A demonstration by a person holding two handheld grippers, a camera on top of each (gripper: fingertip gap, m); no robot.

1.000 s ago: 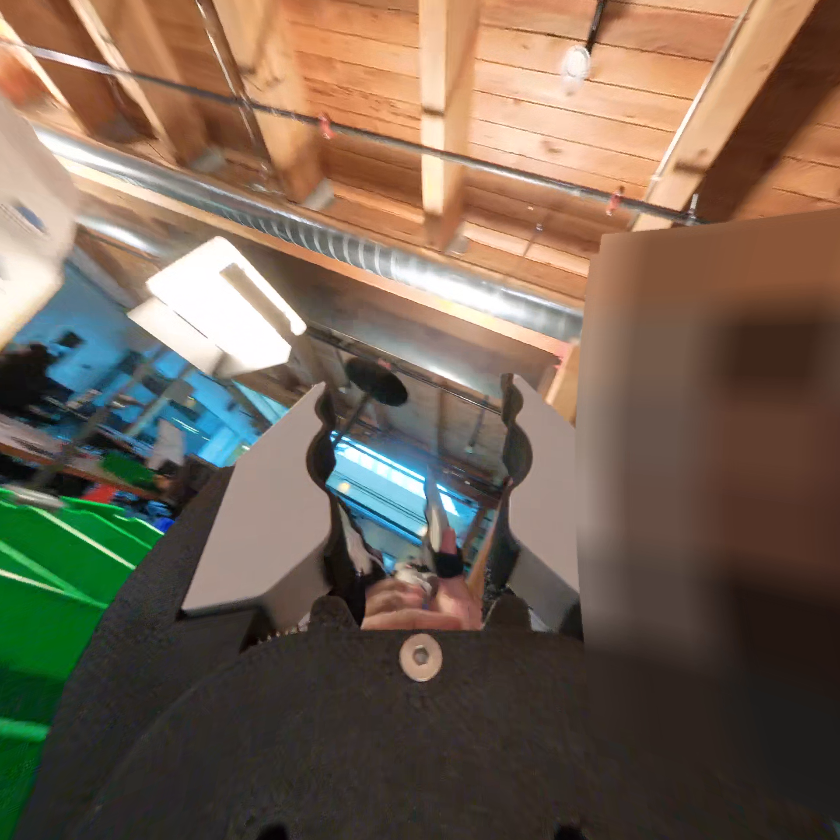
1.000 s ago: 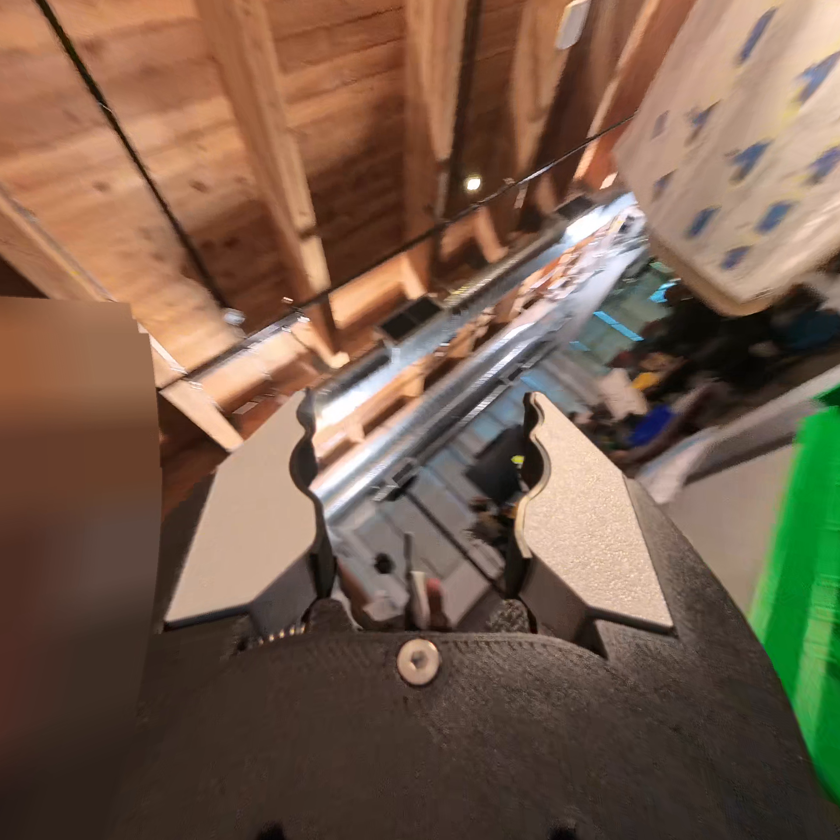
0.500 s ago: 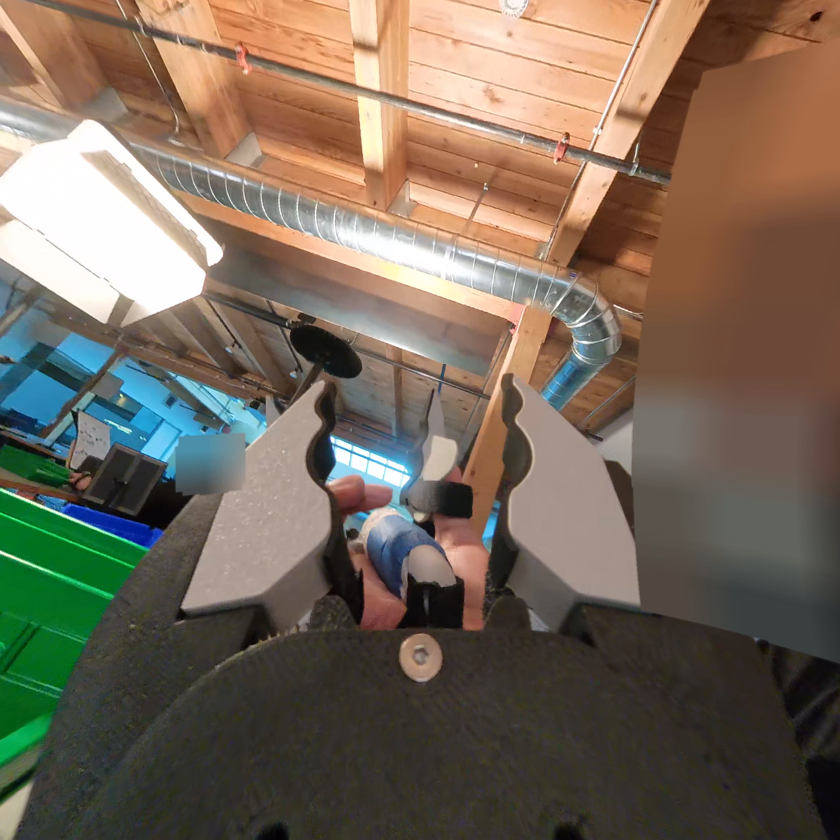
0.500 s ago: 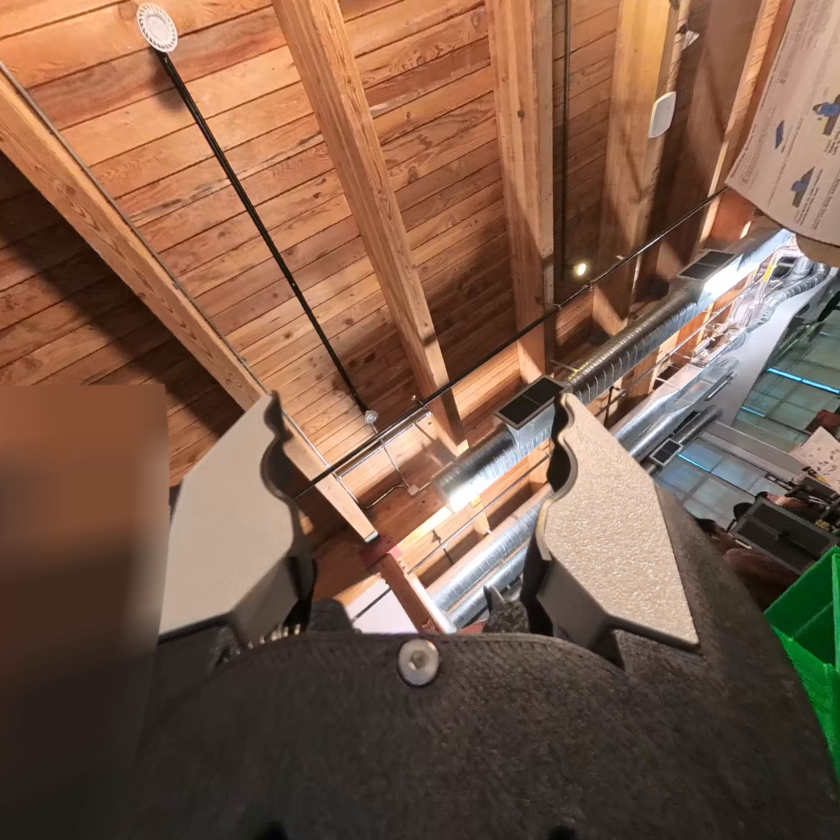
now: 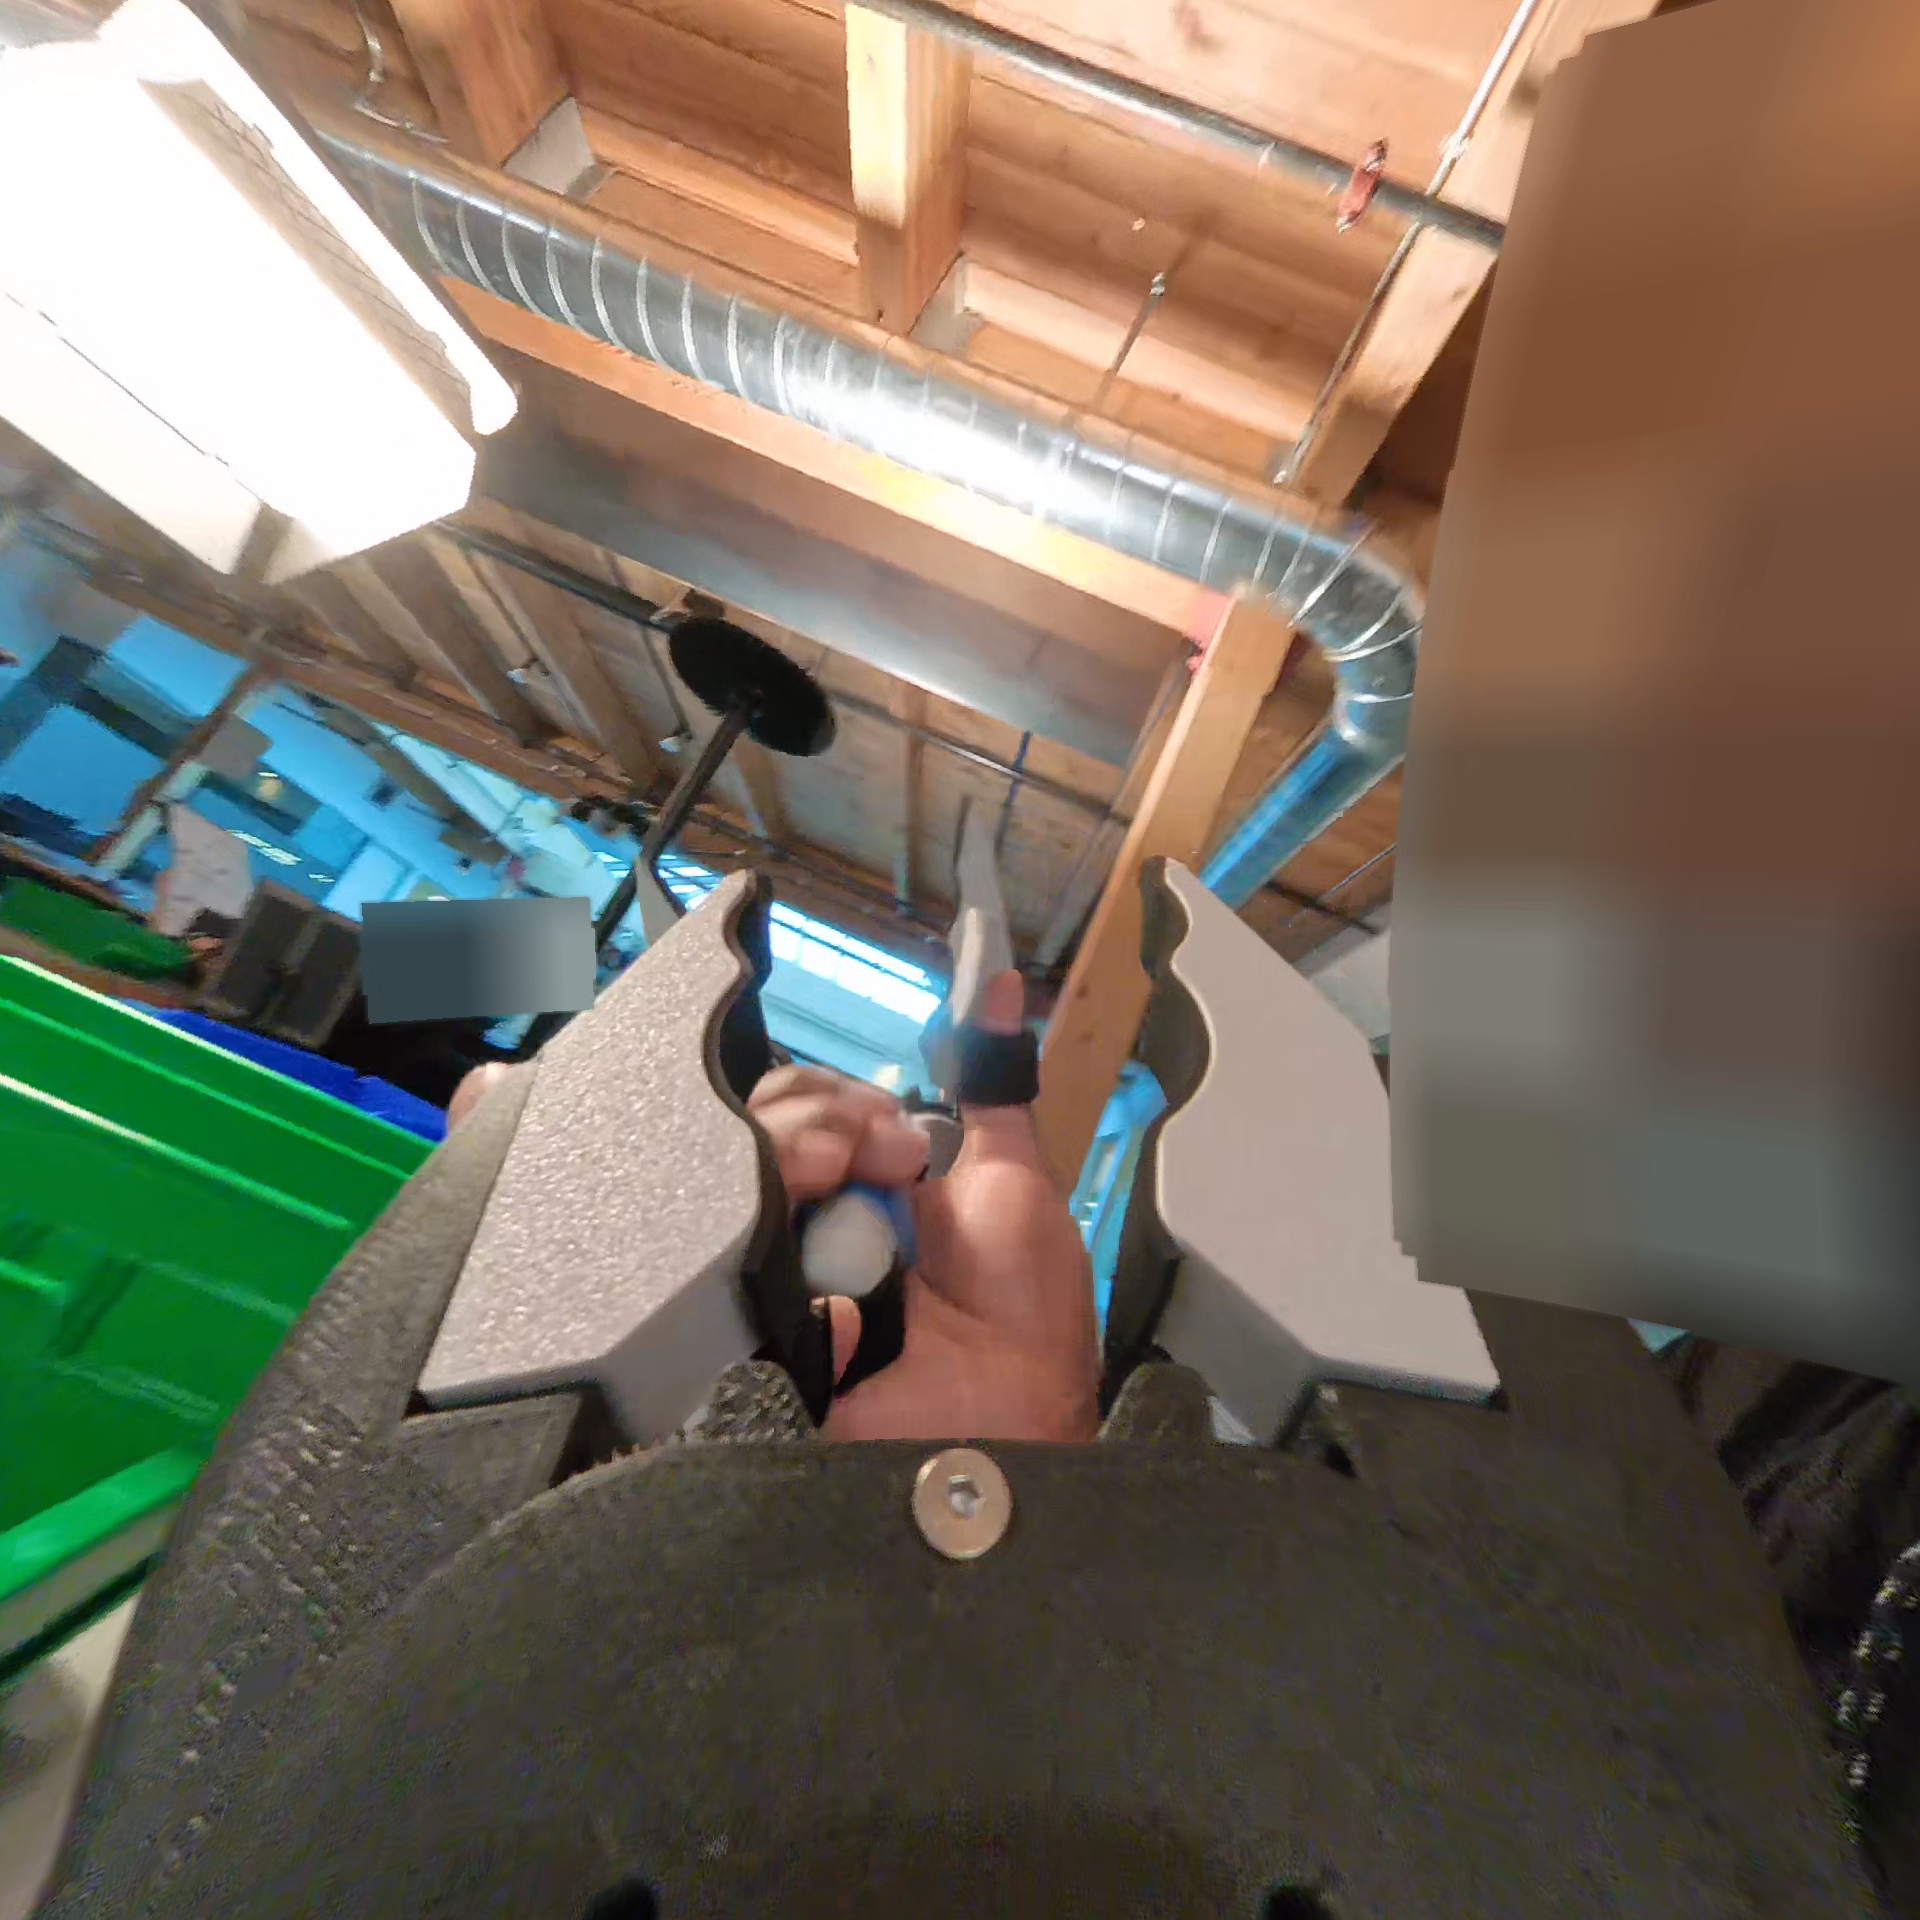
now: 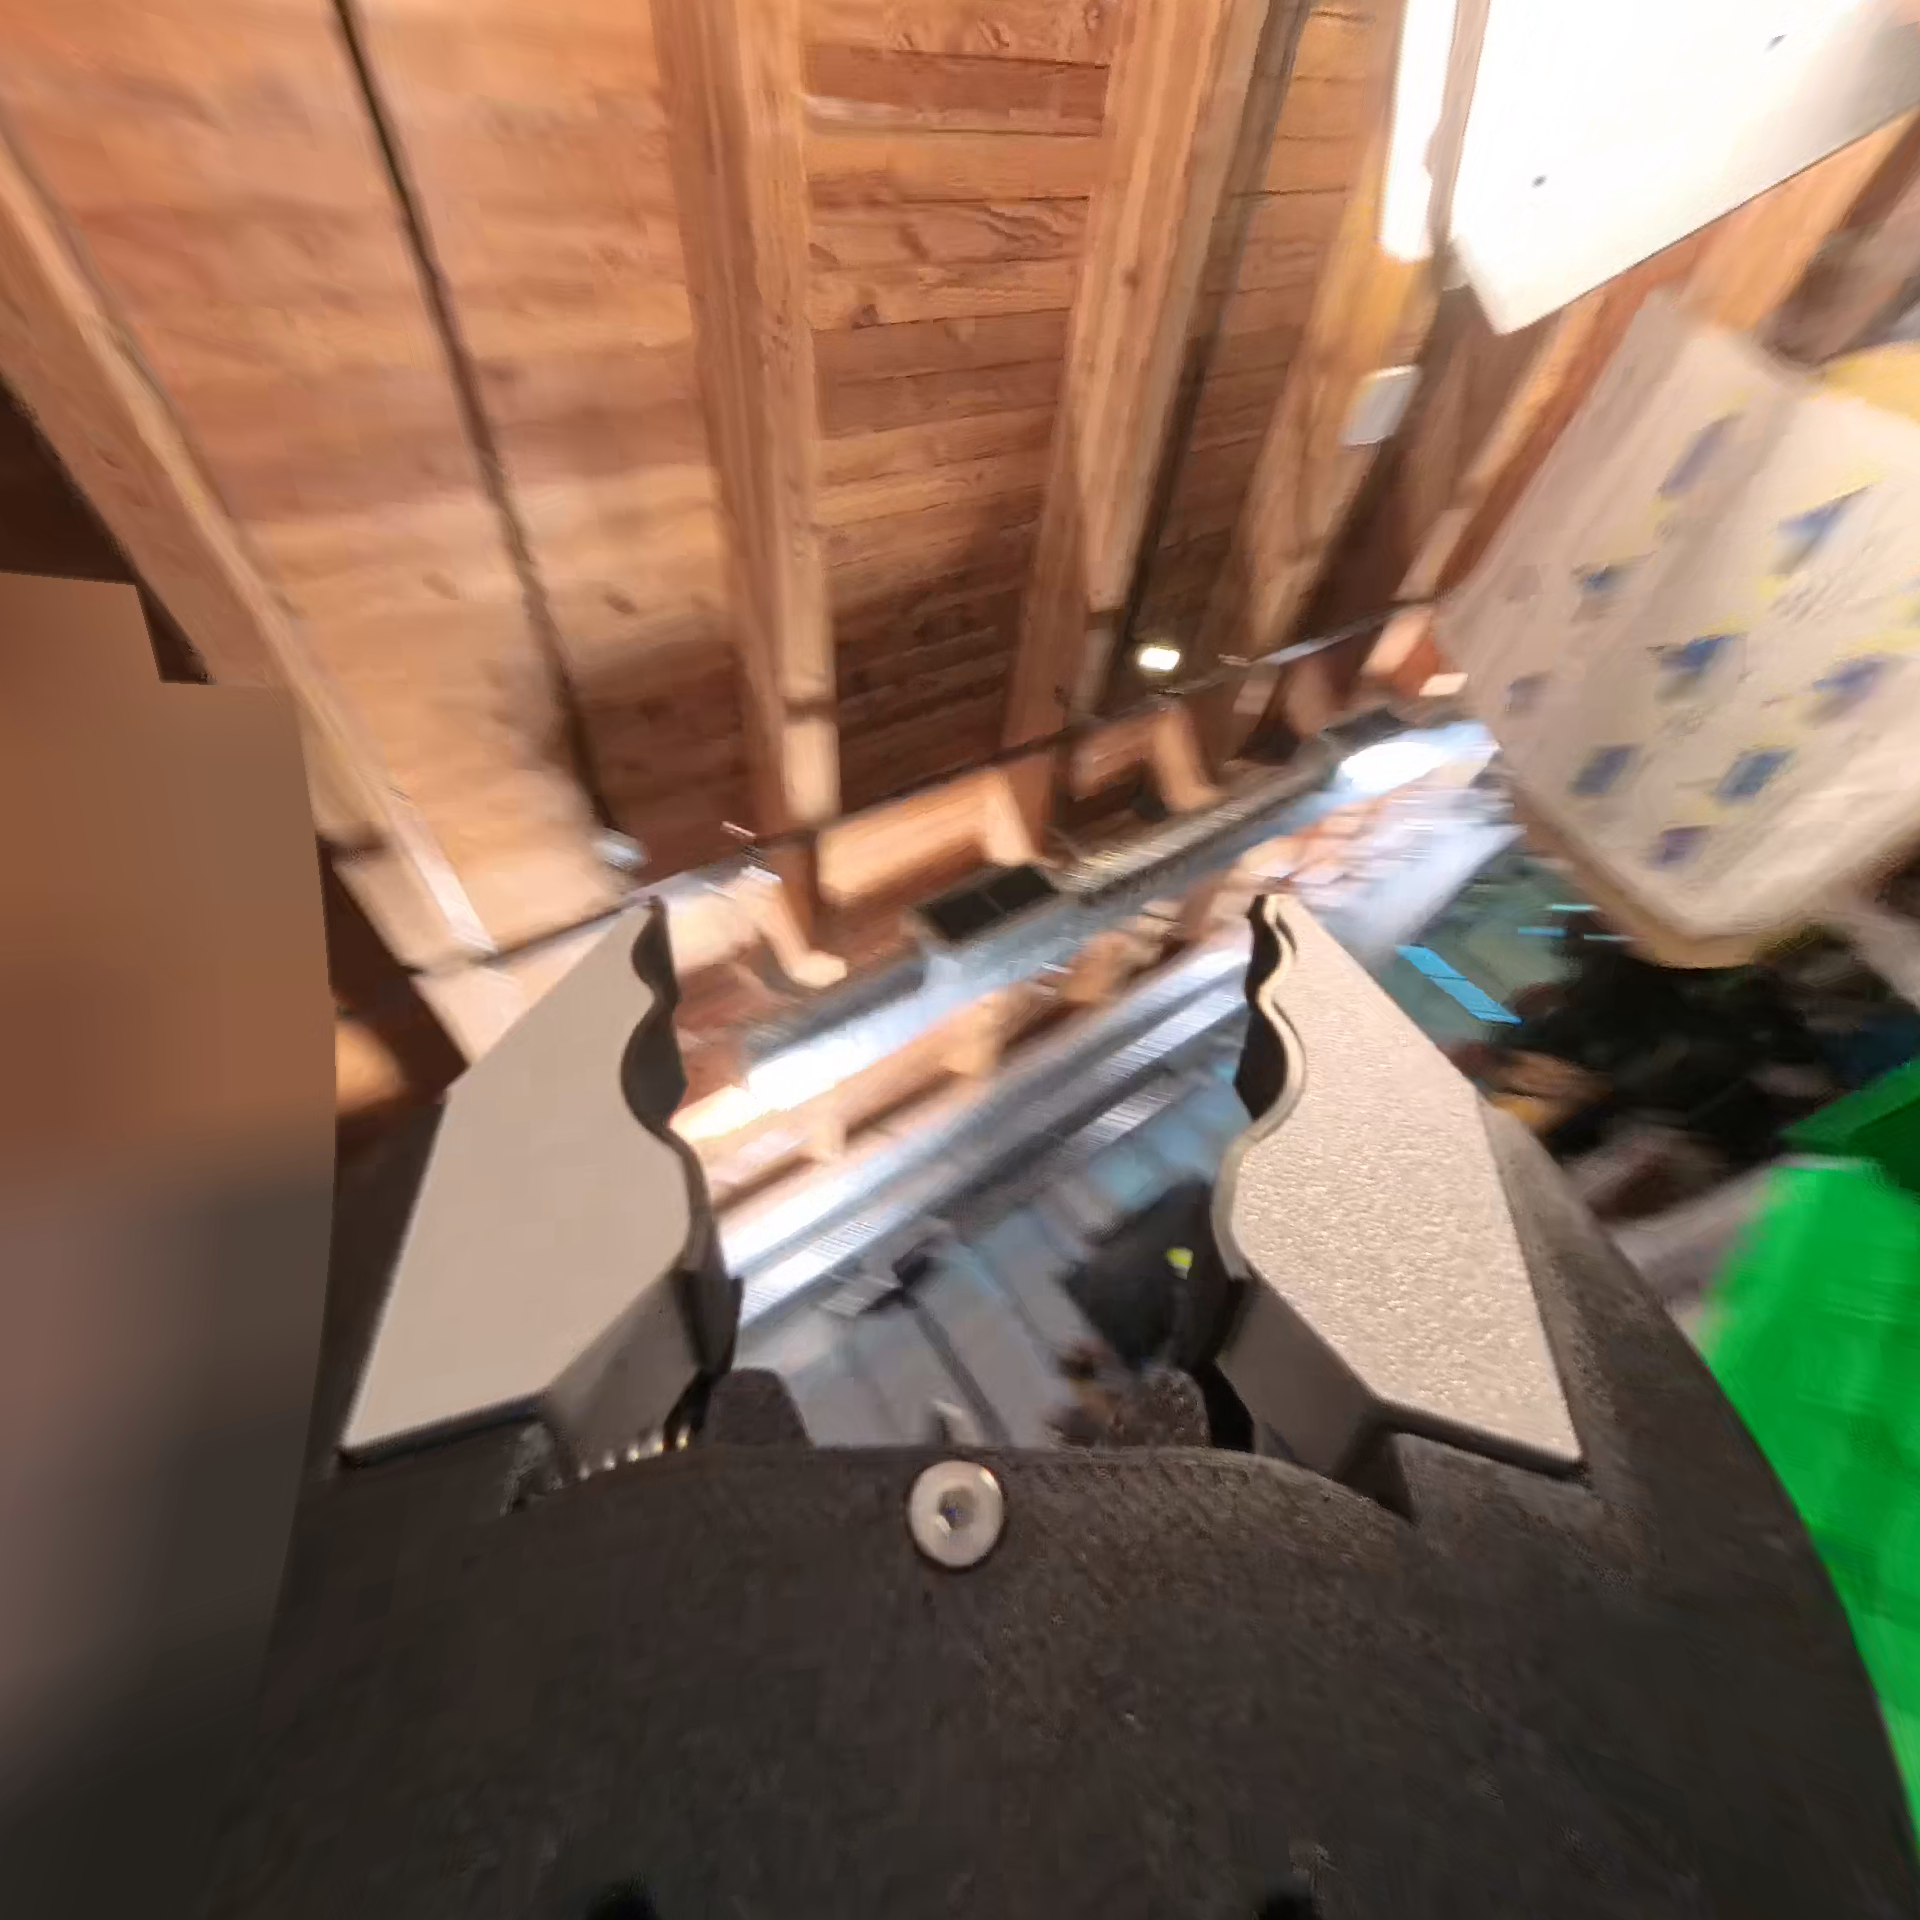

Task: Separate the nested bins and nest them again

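Note:
Both grippers point up at the wooden ceiling, away from the bins. My left gripper is open with nothing between its pads. Green bins show at the left edge of the left wrist view, beside and below the gripper and apart from it. Past the left fingers, a hand holds the other gripper's handle, with one grey finger sticking up. My right gripper is open and empty. A green bin shows blurred at the right edge of the right wrist view.
A blue bin sits behind the green ones. Wooden beams, a silver duct and a bright light panel are overhead. A patterned white sheet hangs at the upper right. People and benches are far off.
Both views swung about while pointing upward. The right view tipped to the ceiling, then back toward the room, and is now blurred. Both grippers stayed open and empty.

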